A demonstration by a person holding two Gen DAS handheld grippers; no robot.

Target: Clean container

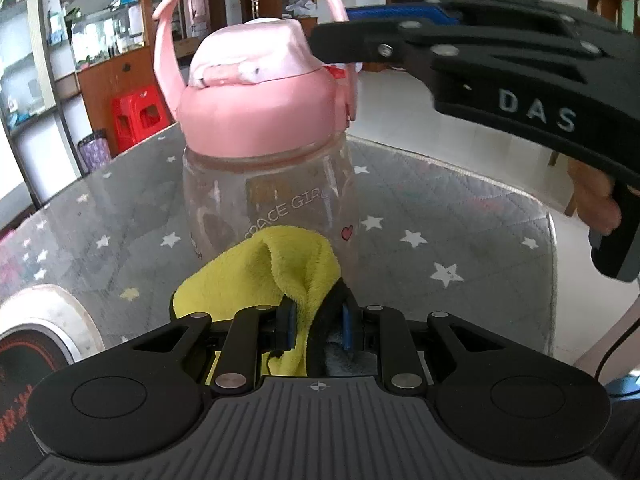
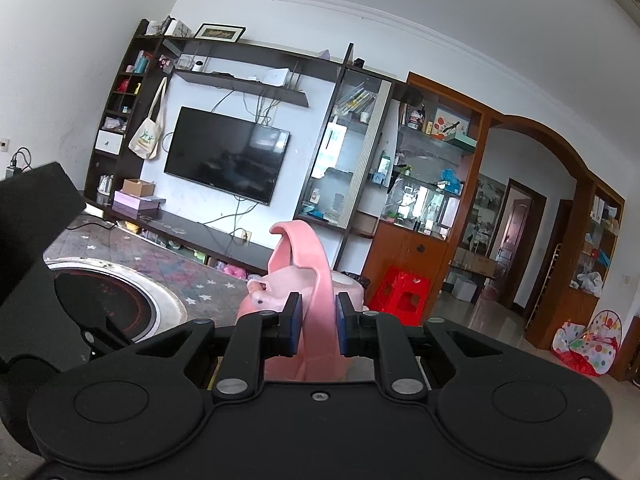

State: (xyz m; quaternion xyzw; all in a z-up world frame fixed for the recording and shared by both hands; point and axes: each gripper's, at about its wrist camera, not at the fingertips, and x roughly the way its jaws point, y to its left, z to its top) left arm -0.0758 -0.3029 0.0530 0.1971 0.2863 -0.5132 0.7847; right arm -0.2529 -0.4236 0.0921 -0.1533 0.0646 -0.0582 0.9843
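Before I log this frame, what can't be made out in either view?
- Bottle base: left wrist view, hidden behind the yellow cloth held in the left tool.
- Whether the right tool actually clamps the pink handle: right wrist view shows a gap at one pad; left view hides the tips behind the lid.
- Bottle body: right wrist view, blocked by the tool.
- Any dirt on the bottle: too blurred.

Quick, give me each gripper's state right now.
Left gripper: shut on the yellow cloth, against the bottle.
Right gripper: closed around the bottle's pink handle.
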